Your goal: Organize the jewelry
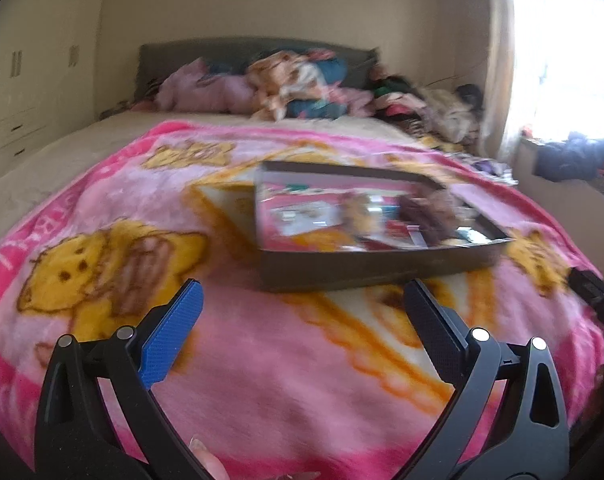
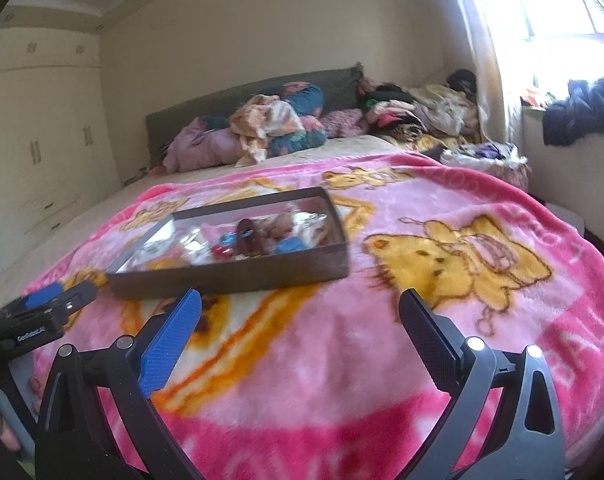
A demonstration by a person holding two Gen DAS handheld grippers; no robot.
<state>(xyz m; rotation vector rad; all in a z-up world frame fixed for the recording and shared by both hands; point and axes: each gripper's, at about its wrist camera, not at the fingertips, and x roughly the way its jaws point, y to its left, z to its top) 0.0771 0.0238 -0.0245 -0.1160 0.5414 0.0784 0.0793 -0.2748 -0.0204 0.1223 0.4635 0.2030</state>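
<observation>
A shallow dark box (image 1: 366, 270) lies on the pink cartoon blanket (image 1: 262, 360), filled with several blurred jewelry pieces and small packets (image 1: 366, 216). It also shows in the right wrist view (image 2: 238, 276), with a dark round piece (image 2: 248, 236) among its contents. My left gripper (image 1: 302, 292) is open and empty, just in front of the box. My right gripper (image 2: 300, 300) is open and empty, in front of the box's near wall. The left gripper's body (image 2: 42, 312) shows at the left of the right wrist view.
The bed has a grey headboard (image 2: 242, 96) with pillows and piled clothes (image 2: 278, 124) at the far end. More clothes (image 2: 578, 108) lie on the window ledge at the right. Cream wardrobes (image 2: 42, 148) stand at the left.
</observation>
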